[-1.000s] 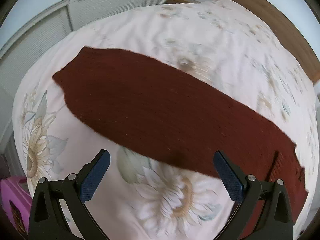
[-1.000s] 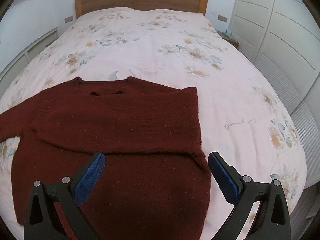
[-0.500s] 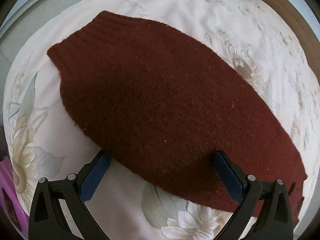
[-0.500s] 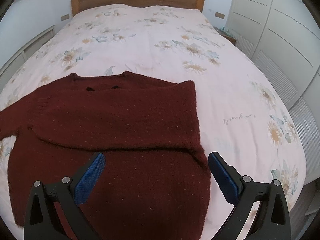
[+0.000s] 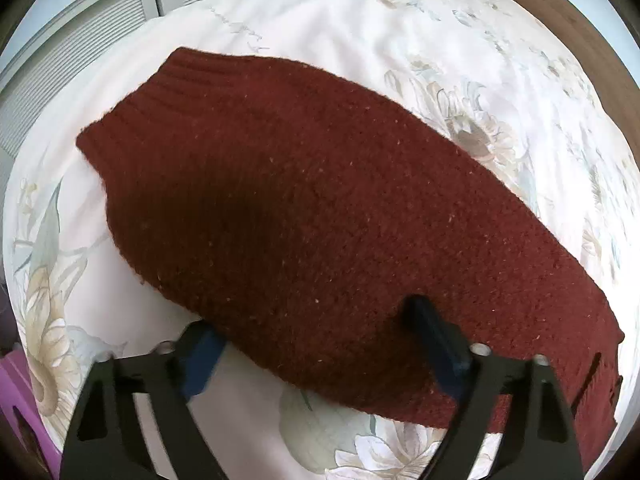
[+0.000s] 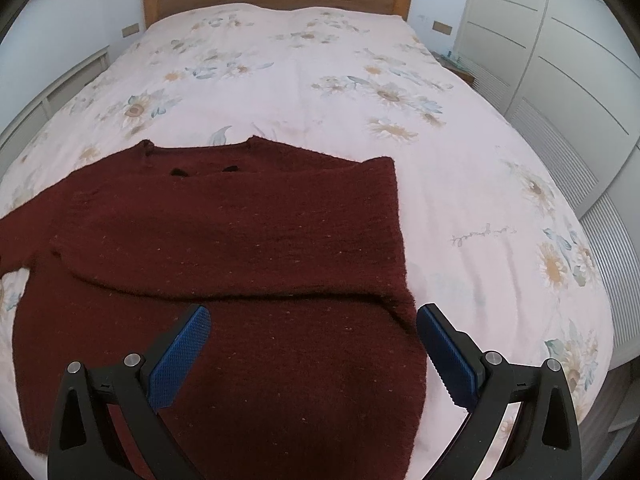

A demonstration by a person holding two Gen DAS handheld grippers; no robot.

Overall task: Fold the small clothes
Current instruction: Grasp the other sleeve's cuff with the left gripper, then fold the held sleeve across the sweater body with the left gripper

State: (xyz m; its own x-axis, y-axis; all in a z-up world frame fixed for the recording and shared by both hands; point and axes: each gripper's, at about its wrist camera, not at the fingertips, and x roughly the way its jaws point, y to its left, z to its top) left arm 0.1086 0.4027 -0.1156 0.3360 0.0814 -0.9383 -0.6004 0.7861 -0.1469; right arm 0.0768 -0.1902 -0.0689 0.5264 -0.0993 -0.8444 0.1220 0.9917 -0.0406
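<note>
Dark red sweater flat on floral bedspread, both my grippers spread wide, holding nothing.

Left wrist: my left gripper [image 5: 314, 334] gapes at frame bottom, straddling the near edge of the sleeve [image 5: 320, 208] crossing mid-frame. Right wrist: my right gripper [image 6: 314, 346] gapes low centre over the sweater [image 6: 224, 264] lower left on the bedspread [image 6: 460, 184]; one sleeve folded across the chest.

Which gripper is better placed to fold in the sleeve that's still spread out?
Left. The left gripper is open, straddling the near edge of the outstretched sleeve. The right gripper hovers open over the sweater body, beside the already folded sleeve, far from the spread one.
</note>
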